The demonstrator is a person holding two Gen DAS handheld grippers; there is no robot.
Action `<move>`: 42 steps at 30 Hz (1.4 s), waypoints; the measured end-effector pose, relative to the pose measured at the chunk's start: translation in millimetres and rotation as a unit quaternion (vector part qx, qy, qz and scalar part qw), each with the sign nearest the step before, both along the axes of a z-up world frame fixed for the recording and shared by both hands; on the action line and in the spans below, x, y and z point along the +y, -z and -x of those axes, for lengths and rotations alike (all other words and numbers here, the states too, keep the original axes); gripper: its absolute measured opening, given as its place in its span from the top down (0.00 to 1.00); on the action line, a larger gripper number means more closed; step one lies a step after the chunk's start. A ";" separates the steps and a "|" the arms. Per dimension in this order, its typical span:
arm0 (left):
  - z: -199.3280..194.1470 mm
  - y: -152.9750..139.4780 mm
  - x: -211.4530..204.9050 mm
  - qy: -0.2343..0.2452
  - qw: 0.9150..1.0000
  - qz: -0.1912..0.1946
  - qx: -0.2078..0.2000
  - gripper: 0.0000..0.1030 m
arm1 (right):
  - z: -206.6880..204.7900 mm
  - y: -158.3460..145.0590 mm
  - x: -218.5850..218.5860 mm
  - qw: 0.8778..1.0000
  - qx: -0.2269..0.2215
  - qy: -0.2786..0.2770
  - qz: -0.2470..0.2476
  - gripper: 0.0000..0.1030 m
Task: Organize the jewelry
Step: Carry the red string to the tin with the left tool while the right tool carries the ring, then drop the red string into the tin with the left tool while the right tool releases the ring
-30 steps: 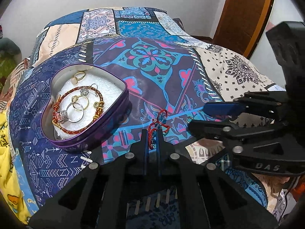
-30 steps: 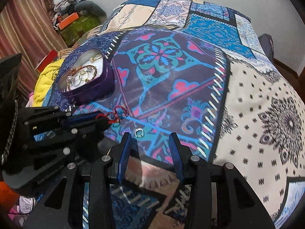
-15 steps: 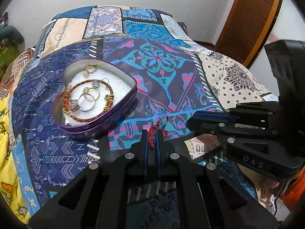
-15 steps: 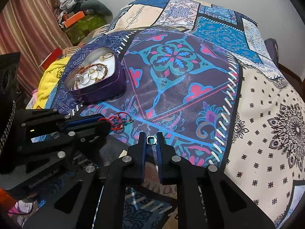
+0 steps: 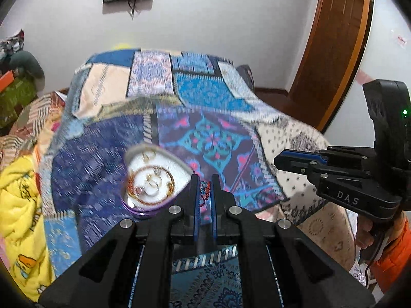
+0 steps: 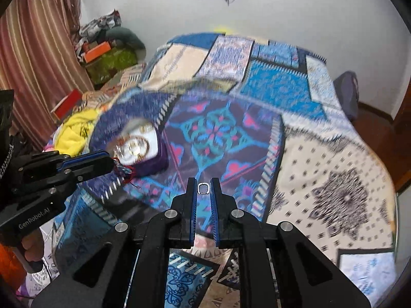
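My left gripper (image 5: 204, 188) is shut on a red and blue beaded bracelet (image 5: 204, 191), held above the bed; the bracelet also shows in the right wrist view (image 6: 125, 172). My right gripper (image 6: 204, 187) is shut on a small silver ring (image 6: 203, 188), lifted off the quilt. A purple heart-shaped tin (image 5: 151, 179) with white padding, rings and a beaded bracelet lies on the quilt, just left of my left gripper; it also shows in the right wrist view (image 6: 140, 151). The right gripper appears in the left wrist view (image 5: 290, 161), the left one in the right wrist view (image 6: 110, 163).
A patchwork quilt (image 6: 218, 133) covers the bed. A yellow blanket (image 5: 18, 192) lies at the bed's left edge. A wooden door (image 5: 331, 46) stands at the right. Clutter and a curtain (image 6: 33, 51) are at the left of the bed.
Both grippers have risen and pulled back from the quilt, carrying the bracelet and the ring. The views are blurred by motion. The right gripper closed on the ring a second ago.
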State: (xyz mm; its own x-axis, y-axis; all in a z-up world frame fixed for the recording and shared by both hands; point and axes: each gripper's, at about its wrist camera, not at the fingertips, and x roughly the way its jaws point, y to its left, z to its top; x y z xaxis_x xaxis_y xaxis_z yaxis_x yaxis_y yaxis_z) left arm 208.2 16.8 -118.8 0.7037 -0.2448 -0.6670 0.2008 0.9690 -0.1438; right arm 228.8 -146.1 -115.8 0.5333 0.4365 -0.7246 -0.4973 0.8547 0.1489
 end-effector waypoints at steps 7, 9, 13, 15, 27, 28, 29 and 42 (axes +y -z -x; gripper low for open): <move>2.9 -29.8 15.8 -0.017 0.999 -0.002 -0.041 0.94 | 2.5 -25.6 13.2 0.999 -0.037 -0.006 -0.015 0.91; 1.6 -35.1 21.5 -0.023 0.999 -0.002 -0.048 0.94 | 1.7 -30.6 19.1 0.999 -0.044 -0.013 -0.021 0.91; -1.8 -44.8 34.1 -0.037 0.997 -0.003 -0.062 0.94 | 0.8 -35.8 30.7 0.998 -0.053 -0.028 -0.029 0.91; -3.0 -48.1 40.6 -0.042 0.997 -0.001 -0.067 0.94 | -1.7 -36.8 40.0 0.997 -0.056 -0.037 -0.032 0.91; -18.6 -28.5 63.6 -0.060 0.997 0.008 -0.048 0.94 | -13.9 -16.5 80.0 0.996 -0.039 -0.074 -0.030 0.91; -21.5 -23.6 64.2 -0.059 0.997 0.008 -0.041 0.94 | -14.5 -14.9 81.3 0.996 -0.036 -0.076 -0.030 0.91; -23.8 -19.5 64.5 -0.059 0.998 0.008 -0.036 0.94 | -15.6 -12.1 82.7 0.996 -0.033 -0.077 -0.029 0.91; -50.3 25.7 61.8 -0.050 0.998 0.015 0.020 0.94 | -32.0 32.1 99.2 0.996 0.022 -0.087 -0.010 0.91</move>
State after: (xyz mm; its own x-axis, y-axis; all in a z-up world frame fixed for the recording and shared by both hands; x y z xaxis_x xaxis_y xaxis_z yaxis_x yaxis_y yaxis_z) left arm 258.5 78.6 -144.4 0.6985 -0.1954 -0.6884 0.0971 0.9790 -0.1793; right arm 260.8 -46.9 -147.9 0.4162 0.5339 -0.7360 -0.6301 0.7529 0.1899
